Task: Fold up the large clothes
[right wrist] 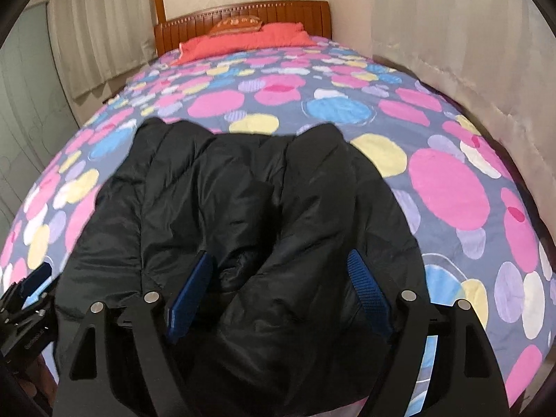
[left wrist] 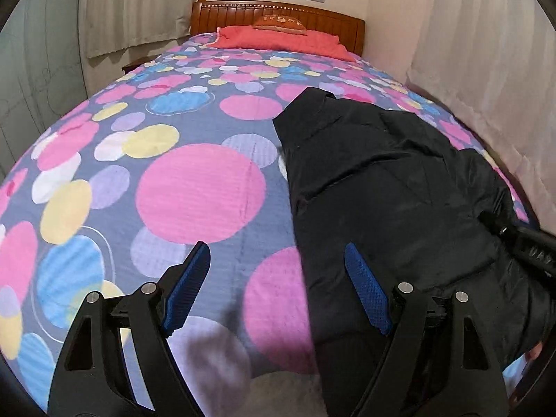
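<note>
A black puffy jacket [left wrist: 389, 187] lies on the bed, folded lengthwise into a long strip; it fills the middle of the right wrist view [right wrist: 243, 194]. My left gripper [left wrist: 278, 253] is open and empty, hovering over the jacket's left edge near the foot of the bed. My right gripper [right wrist: 278, 260] is open and empty, just above the jacket's near end, with bunched fabric between its fingers but not clamped. The right gripper also shows at the right edge of the left wrist view [left wrist: 531, 246], and the left gripper at the left edge of the right wrist view [right wrist: 27, 299].
The bed has a bedspread [left wrist: 194, 187] with large coloured dots. A red pillow [left wrist: 278, 40] and an orange cushion [left wrist: 279, 22] lie by the wooden headboard [left wrist: 278, 8]. Curtains [left wrist: 486, 52] hang along the right; a wall lies left.
</note>
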